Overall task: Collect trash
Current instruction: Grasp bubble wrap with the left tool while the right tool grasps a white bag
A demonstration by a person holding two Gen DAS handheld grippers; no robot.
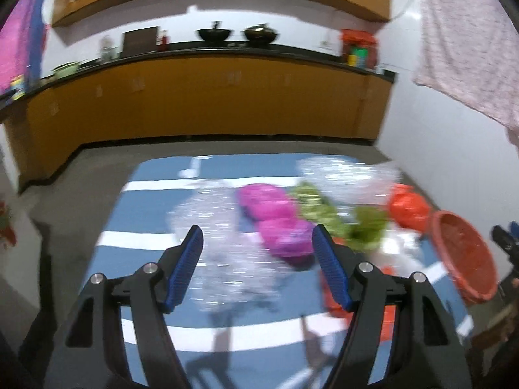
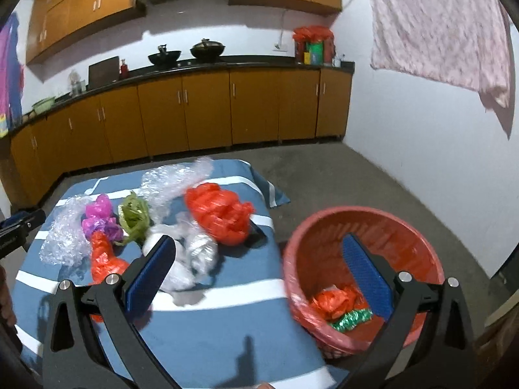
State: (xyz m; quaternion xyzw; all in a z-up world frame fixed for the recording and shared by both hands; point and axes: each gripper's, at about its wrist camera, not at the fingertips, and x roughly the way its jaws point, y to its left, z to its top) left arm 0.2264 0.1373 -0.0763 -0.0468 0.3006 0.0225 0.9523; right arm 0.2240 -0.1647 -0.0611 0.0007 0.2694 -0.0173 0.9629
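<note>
Notably, both the left gripper [image 1: 258, 243] and right gripper [image 2: 259, 259] were spread, empty; closing squarely on the pink bag [image 1: 275, 220] would suit before reaching the basket [image 2: 366, 227].

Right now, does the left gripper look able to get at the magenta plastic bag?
Probably yes: the left gripper is open and empty, and the magenta plastic bag lies just ahead between its fingers, uncovered, with bubble wrap beside it.
</note>
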